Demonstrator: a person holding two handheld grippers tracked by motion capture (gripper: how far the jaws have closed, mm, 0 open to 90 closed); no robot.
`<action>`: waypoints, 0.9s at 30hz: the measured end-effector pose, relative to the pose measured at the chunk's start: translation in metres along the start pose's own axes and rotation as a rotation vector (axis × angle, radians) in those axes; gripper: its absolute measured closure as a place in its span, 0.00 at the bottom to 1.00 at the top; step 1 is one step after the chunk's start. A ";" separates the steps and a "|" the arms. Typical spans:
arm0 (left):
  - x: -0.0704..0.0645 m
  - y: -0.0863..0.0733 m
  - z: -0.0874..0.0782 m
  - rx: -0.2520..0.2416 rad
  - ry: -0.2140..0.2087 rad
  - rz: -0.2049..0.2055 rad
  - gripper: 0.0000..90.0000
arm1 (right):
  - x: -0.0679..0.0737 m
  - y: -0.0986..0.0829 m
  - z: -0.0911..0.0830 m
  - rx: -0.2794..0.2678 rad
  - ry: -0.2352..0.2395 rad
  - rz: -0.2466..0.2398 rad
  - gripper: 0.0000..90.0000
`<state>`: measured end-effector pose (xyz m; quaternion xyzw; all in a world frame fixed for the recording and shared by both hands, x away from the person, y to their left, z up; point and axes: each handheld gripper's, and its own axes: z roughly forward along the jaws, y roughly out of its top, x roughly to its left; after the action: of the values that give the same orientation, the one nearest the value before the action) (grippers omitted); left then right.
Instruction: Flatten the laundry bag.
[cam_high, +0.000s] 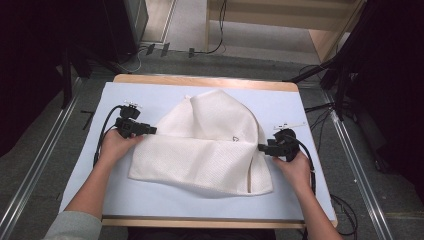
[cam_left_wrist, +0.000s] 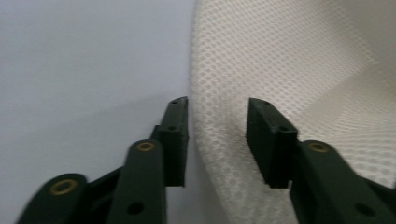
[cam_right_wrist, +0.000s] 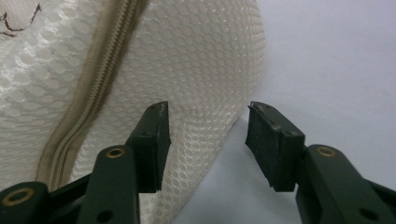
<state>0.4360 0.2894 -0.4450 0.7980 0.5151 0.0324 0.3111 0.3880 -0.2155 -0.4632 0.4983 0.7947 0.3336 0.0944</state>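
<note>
No legible text; small mark on mesh bag (cam_high: 210, 145)

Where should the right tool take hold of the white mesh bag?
Pinch the mesh bag at its folded right edge, coming in from the right, clear of the zipper. That rounded edge already sits between the open right tool and lifts slightly off the table.

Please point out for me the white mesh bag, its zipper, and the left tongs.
white mesh bag (cam_high: 200, 150): high view, middle of its folded front panel.
zipper (cam_right_wrist: 100, 88): right gripper view, on the beige teeth.
left tongs (cam_left_wrist: 217, 135): left gripper view, midway between the open tips.
</note>
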 end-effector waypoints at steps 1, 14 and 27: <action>-0.001 0.000 0.000 0.007 0.007 0.008 0.73 | 0.000 0.000 0.002 0.006 0.005 0.006 0.58; 0.003 0.002 -0.012 -0.027 -0.001 -0.019 0.99 | 0.008 0.003 0.002 0.022 0.010 -0.050 0.99; 0.041 -0.010 -0.045 -0.120 0.056 -0.130 0.99 | 0.010 0.005 -0.009 -0.004 0.035 -0.040 1.00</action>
<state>0.4301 0.3473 -0.4245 0.7417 0.5712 0.0652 0.3455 0.3821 -0.2092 -0.4510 0.4763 0.8052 0.3421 0.0881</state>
